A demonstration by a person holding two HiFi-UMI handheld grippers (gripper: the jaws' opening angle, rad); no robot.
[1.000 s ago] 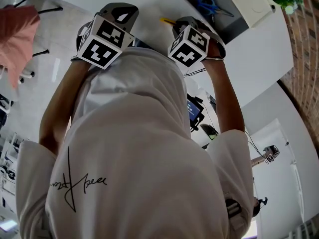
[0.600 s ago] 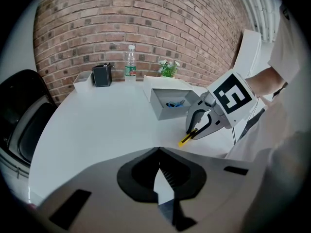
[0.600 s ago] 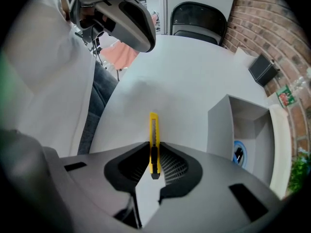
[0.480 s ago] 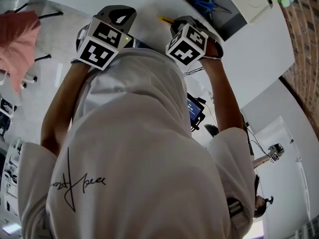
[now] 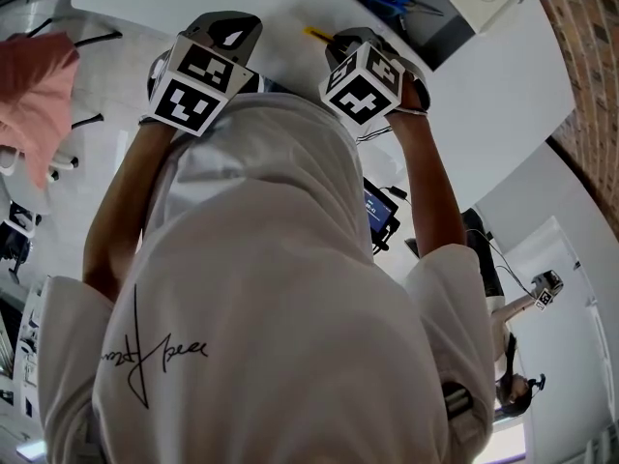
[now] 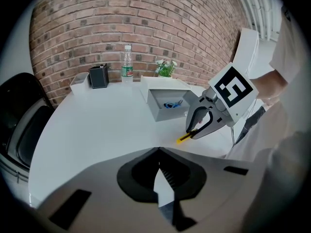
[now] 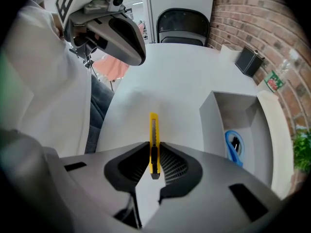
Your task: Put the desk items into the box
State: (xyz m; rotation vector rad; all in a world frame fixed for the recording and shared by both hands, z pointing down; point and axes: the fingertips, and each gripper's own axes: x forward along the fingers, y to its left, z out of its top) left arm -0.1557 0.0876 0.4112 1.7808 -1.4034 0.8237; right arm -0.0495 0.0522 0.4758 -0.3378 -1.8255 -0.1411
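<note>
A yellow utility knife [image 7: 153, 130] is gripped at its dark end by my right gripper [image 7: 153, 147], and its blade end points out over the white table. In the left gripper view the knife [image 6: 184, 138] lies low at the table surface under the right gripper [image 6: 199, 125]. The open white box [image 7: 214, 115] stands just right of it, with blue scissors [image 7: 232, 147] inside. My left gripper [image 6: 159, 149] hovers near the table's front edge with its jaws together and nothing between them. The head view shows both grippers, left [image 5: 198, 80] and right [image 5: 363, 83], and the knife tip [image 5: 319, 35].
At the back by the brick wall stand a black pen holder [image 6: 98, 76], a water bottle [image 6: 127, 62] and a small plant [image 6: 165, 68]. A black chair [image 7: 182, 27] stands at the table's far side. The person's white-shirted body fills the near side.
The head camera has shifted slightly. Both grippers stay in about the same place, and the right one still holds the knife.
</note>
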